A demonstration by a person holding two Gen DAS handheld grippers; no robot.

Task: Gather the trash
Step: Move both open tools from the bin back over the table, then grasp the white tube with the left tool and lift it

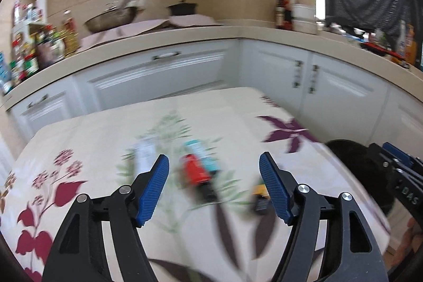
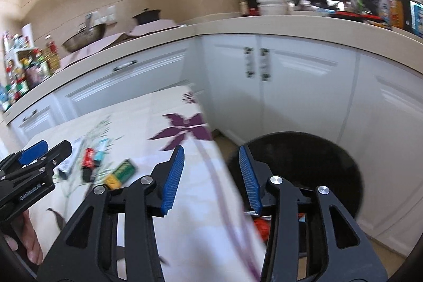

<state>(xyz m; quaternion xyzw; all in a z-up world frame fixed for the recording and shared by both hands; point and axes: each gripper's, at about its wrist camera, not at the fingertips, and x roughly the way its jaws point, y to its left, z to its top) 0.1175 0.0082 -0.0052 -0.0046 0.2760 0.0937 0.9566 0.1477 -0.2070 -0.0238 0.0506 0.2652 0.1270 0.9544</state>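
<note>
Several pieces of trash lie on the floral tablecloth (image 1: 87, 139). A red wrapper (image 1: 195, 171) with a black end, a teal packet (image 1: 201, 149), a white paper (image 1: 145, 155) and a yellow-black piece (image 1: 260, 198) show in the left wrist view. My left gripper (image 1: 214, 186) is open and empty above them. In the right wrist view I see the red wrapper (image 2: 88, 158), a green packet (image 2: 124, 170) and a yellow piece (image 2: 112, 181). My right gripper (image 2: 211, 176) is open and empty over the table's right edge, above a black bin (image 2: 312, 165) with red trash (image 2: 260, 226) inside.
White cabinets (image 1: 158, 73) and a beige counter (image 1: 185, 33) wrap round behind the table. A wok (image 1: 113, 17), a pot and bottles (image 1: 31, 44) stand on the counter. The bin also shows at the right in the left wrist view (image 1: 351, 163).
</note>
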